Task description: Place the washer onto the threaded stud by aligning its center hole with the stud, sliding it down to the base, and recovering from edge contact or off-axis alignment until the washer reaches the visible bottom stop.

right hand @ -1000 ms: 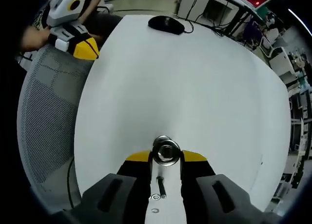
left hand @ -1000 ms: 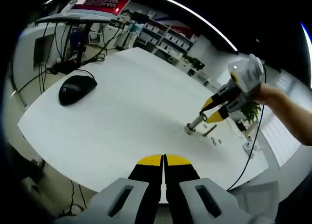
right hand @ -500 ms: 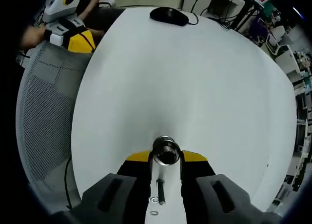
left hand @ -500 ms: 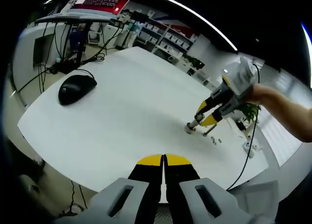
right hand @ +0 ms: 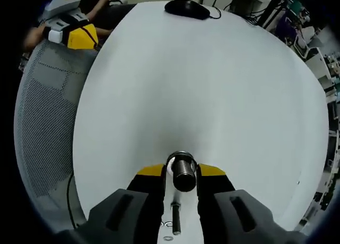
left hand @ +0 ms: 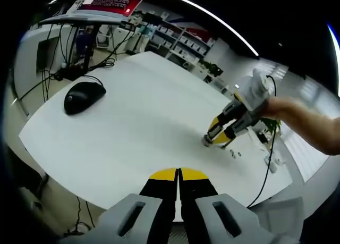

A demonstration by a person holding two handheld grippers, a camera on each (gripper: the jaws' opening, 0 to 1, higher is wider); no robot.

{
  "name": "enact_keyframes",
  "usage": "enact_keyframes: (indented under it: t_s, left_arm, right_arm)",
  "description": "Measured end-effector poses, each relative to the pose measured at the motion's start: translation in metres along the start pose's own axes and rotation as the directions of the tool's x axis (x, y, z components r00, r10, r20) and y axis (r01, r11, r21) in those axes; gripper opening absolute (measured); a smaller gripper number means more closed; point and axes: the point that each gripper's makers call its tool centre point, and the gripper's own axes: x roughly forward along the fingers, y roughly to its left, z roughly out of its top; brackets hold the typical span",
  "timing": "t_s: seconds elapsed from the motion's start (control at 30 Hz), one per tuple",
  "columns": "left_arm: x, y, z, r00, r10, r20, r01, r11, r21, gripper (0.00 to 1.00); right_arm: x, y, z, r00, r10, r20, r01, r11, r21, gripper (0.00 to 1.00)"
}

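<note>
Hidden or unclear: in the right gripper view the base of the threaded stud [right hand: 183,172] is covered by the right gripper [right hand: 182,172] and by the stud's own top end, seen almost end-on low in the centre of the frame. Whether a washer sits on that end cannot be told. In the left gripper view the stud [left hand: 208,140] is small, right of centre, and its threads cannot be made out.

Grippers, two. The right gripper has its yellow-tipped jaws on either side of the stud, closed against it. In the left gripper view the right gripper [left hand: 219,137] comes in from the right, tips down at the stud on the table [left hand: 143,111]. The left gripper [left hand: 178,175], at the bottom centre, has its jaws pressed together with nothing between them; it also shows at the upper left of the right gripper view [right hand: 79,38], over the mesh chair [right hand: 48,116].

Loose hardware: one dark bolt [right hand: 175,223] lying between the jaw bodies at the bottom of the right gripper view, and two washers [right hand: 169,230] just below it, partly cut off by the frame edge. In the left gripper view these [left hand: 235,152] are small specks right of the stud.

Other: one black computer mouse [left hand: 83,95] at the left, cabled; top centre in the right gripper view [right hand: 186,8].
</note>
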Motion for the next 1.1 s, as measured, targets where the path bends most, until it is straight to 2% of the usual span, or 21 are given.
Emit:
enact_keyframes:
  t_s: [0.2,0.27,0.33,0.37,0.4,0.47,0.57,0.67,0.83,0.93,1.03,1.07,1.1]
  left_arm:
    - [-0.001,0.0,0.0,1.0,0.001,0.001,-0.001,1.0,-0.002,0.0]
    - [0.0,0.0,0.001,1.0,0.002,0.001,-0.002,1.0,-0.002,0.0]
    - [-0.001,0.0,0.001,1.0,0.002,0.0,-0.002,1.0,-0.002,0.0]
    - [-0.001,0.0,0.0,1.0,0.002,-0.001,-0.002,1.0,-0.002,0.0]
    - [-0.001,0.0,0.0,1.0,0.002,0.0,-0.002,1.0,-0.003,0.0]
    - [-0.001,0.0,0.001,1.0,0.001,0.001,-0.001,1.0,-0.003,0.0]
    - [-0.001,-0.001,0.001,1.0,0.001,0.002,-0.001,1.0,-0.003,0.0]
    - [0.0,-0.001,-0.001,1.0,-0.001,-0.01,0.001,1.0,-0.005,0.0]
    - [-0.001,-0.001,-0.001,1.0,0.0,-0.007,-0.001,1.0,-0.006,0.0]
    - [-0.001,-0.001,-0.001,1.0,0.001,-0.01,-0.001,1.0,-0.005,0.0]
    - [-0.001,-0.001,-0.001,1.0,0.002,-0.01,-0.002,1.0,-0.006,0.0]
    - [-0.001,-0.001,-0.001,1.0,0.002,-0.011,-0.002,1.0,-0.006,0.0]
    - [-0.001,-0.001,-0.002,1.0,0.002,-0.012,-0.002,1.0,-0.006,0.0]
  right_arm:
    - [0.005,0.0,-0.011,1.0,-0.007,-0.012,0.007,1.0,-0.025,0.25]
    - [0.003,-0.006,-0.014,0.998,-0.059,0.005,0.059,0.998,0.017,0.29]
    - [-0.001,-0.002,-0.014,0.998,-0.046,0.041,0.043,0.997,0.058,0.33]
    - [-0.005,-0.004,-0.01,0.994,-0.064,0.089,0.054,0.993,0.104,0.34]
    - [-0.008,-0.005,-0.01,0.992,-0.073,0.107,0.058,0.989,0.134,0.37]
    - [-0.014,-0.004,-0.015,0.99,-0.073,0.121,0.053,0.986,0.16,0.39]
    - [-0.024,-0.005,-0.016,0.981,-0.108,0.161,0.073,0.975,0.21,0.44]
    - [-0.038,0.001,-0.017,0.969,-0.113,0.22,0.054,0.964,0.259,0.46]
    - [-0.059,0.0,-0.027,0.947,-0.185,0.262,0.092,0.939,0.331,0.49]
    - [-0.072,0.0,-0.033,0.926,-0.224,0.305,0.088,0.912,0.401,0.49]
    - [-0.085,0.003,-0.039,0.897,-0.255,0.36,0.064,0.883,0.465,0.49]
    - [-0.086,0.004,-0.041,0.897,-0.256,0.36,0.062,0.88,0.471,0.49]
    - [-0.088,0.005,-0.048,0.894,-0.271,0.357,0.067,0.868,0.493,0.49]
